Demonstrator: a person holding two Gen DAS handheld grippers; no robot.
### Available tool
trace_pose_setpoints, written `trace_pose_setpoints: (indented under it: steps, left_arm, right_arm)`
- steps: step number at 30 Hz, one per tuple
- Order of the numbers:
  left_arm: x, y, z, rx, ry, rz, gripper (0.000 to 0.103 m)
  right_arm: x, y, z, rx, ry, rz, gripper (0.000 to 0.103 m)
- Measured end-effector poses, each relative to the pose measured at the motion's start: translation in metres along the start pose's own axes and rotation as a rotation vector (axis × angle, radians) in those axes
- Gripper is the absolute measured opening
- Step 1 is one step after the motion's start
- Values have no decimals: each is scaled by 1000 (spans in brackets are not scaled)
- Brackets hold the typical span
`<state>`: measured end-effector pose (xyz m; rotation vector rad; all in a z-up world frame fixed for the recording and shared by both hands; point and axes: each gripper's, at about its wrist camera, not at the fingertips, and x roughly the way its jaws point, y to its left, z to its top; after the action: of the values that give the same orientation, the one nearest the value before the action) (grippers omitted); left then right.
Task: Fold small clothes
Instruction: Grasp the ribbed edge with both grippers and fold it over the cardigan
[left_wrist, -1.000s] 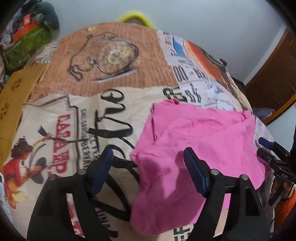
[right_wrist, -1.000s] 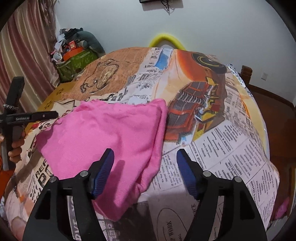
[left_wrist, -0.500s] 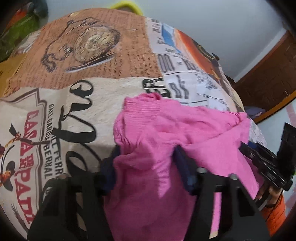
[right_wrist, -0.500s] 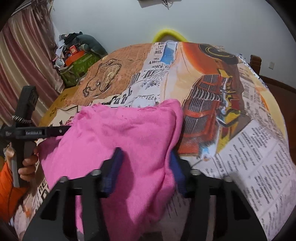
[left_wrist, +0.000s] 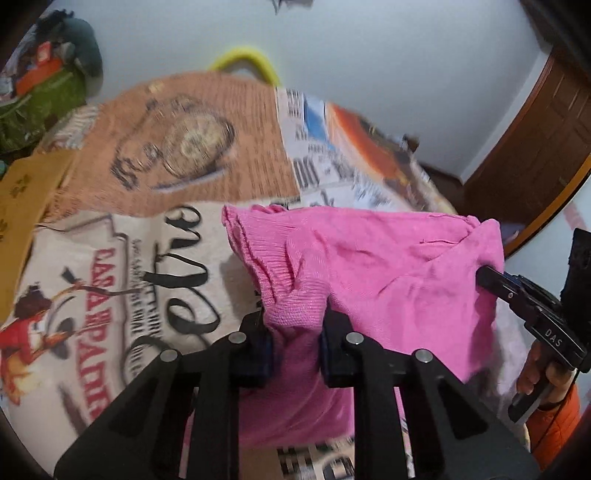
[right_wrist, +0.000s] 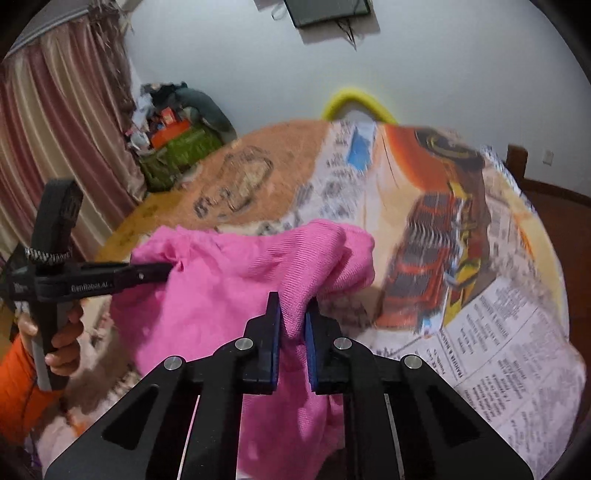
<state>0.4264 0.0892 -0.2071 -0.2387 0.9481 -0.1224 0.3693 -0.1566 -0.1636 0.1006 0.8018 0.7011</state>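
Both grippers, spread wide above the cloth a second ago, have since closed on the pink knit garment (left_wrist: 388, 269) and raised it off the printed bedspread (left_wrist: 155, 155). Half a second back the fabric was only bunched between the blue pads; now each pair is pressed onto a fold of it. From the left wrist camera, the left gripper (left_wrist: 293, 350) pinches a ribbed edge of the garment, which rises as a small hump between its fingers while the rest drapes down below them. At the right side of that view the right gripper (left_wrist: 495, 280) bites the opposite end, held by a hand (left_wrist: 543, 373) in an orange sleeve. The pink cloth stretches between the two tools as a slack sheet, its upper edge roughly level, hanging over the newspaper-and-poster print of the bedspread rather than lying flat on it as before. From the right wrist camera, the right gripper (right_wrist: 293, 332) clamps a narrow tongue of the knit, and the garment (right_wrist: 229, 280) sags leftward to where the left gripper (right_wrist: 168, 271) grips its far corner. Background blur in both views suggests the tools are in motion. A yellow hoop (right_wrist: 354, 101) shows beyond the bed's far edge, and a heap of bags and clothes (right_wrist: 177, 136) sits beside the striped curtain (right_wrist: 62, 140).
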Motion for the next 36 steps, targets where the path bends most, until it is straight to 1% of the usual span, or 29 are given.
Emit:
trace_pose_setpoints:
  steps: [3,6,10,14,16,18,20,23,25,27,28,30,33,36]
  left_arm:
    - [-46,3,-5,2,-74,35,19]
    - [-90,10,-8,3,-139,68,19]
    - [-142,30,-15,-12,-193,95,19]
    - [-179,54,-30,-28,-199,130,19]
    - [-188,66,-42,-41,-186,140,19]
    - [-195,81,-55,-61,-168,134,19]
    - [-196,92,-67,-81,-141,133,19]
    - [-184,114,-84,-115,-83,130,19]
    - [-166,129,-93,-142,-41,133,19]
    - [-137,150,-103,-187,34,117,19]
    - [-128,156,-108,-201,55,124,19]
    - [-108,169,-113,-225,89,128,19]
    - [-82,185,-116,-258,116,122,20]
    - [-66,189,-116,-256,119,138,25]
  right_arm:
    - [-22,25,10,-36,-41,28,10]
    - [-39,58,17,-86,-79,56,10]
    - [-54,98,25,-125,-108,98,10]
    - [-55,135,21,-145,-106,132,10]
    - [-51,150,15,-157,-94,144,10]
    - [-45,159,9,-152,-79,157,10]
    - [-37,169,-2,-132,-61,175,10]
    - [-20,177,-19,-98,-19,189,10]
    - [-2,181,-30,-93,23,166,10]
    - [18,179,-37,-87,86,149,10]
    - [33,176,-41,-81,124,135,10]
    - [48,171,-46,-75,164,115,10]
    - [69,162,-52,-67,212,92,10]
    - [85,156,-55,-84,243,70,10]
